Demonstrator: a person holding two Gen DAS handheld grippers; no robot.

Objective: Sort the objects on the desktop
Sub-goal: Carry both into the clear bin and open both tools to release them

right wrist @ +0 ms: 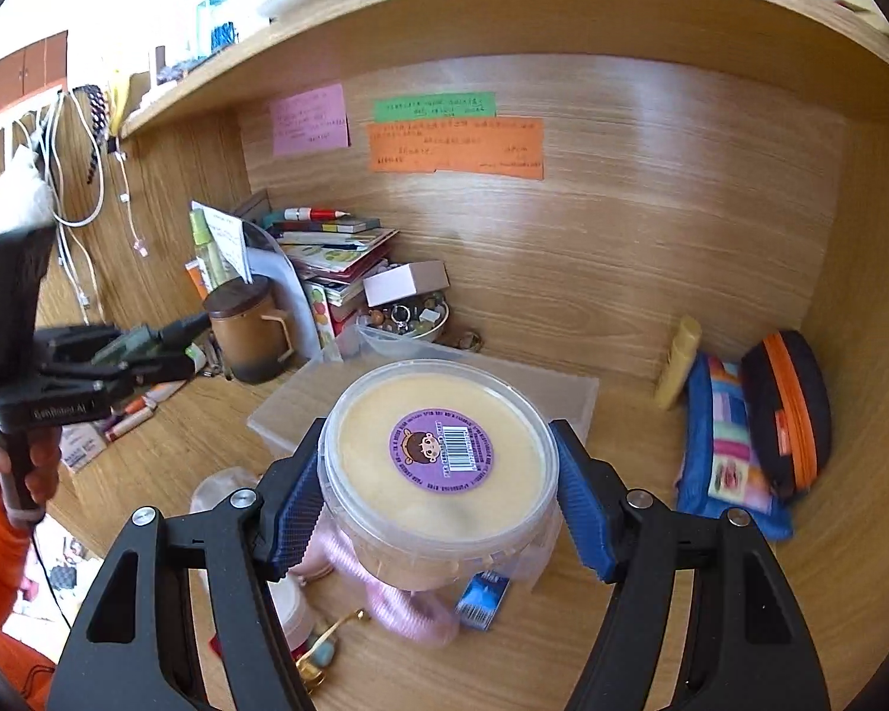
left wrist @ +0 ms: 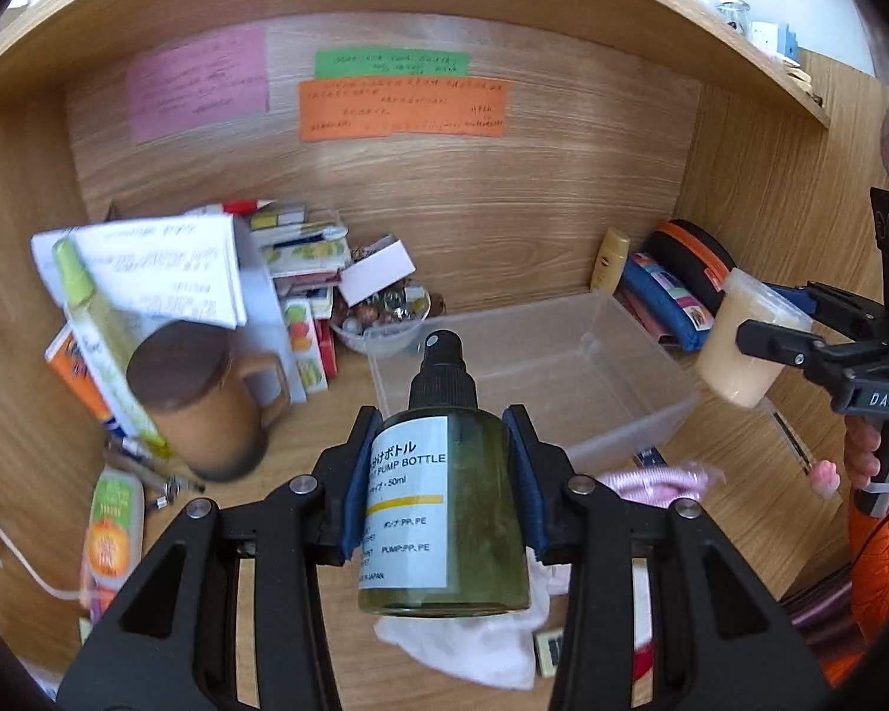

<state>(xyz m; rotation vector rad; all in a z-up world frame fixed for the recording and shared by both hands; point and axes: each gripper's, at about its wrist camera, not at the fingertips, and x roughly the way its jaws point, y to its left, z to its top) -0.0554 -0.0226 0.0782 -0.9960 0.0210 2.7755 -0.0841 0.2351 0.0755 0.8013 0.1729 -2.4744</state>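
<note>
The left gripper has its fingers clamped on a green pump bottle, held above the bench at 6 o'clock of the clear plastic bin. The right gripper grips a lidded tub of cream just short of that bin.

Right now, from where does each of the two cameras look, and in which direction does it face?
Left wrist: sits behind the left gripper, facing the desk's back wall; shows its fingers shut on the green pump bottle, plus the right gripper holding the cream tub.
Right wrist: sits behind the right gripper, facing the same wall, over the cream tub; shows the left gripper and the hand holding it.
Shared: the clear bin, orange note, brown mug.
</note>
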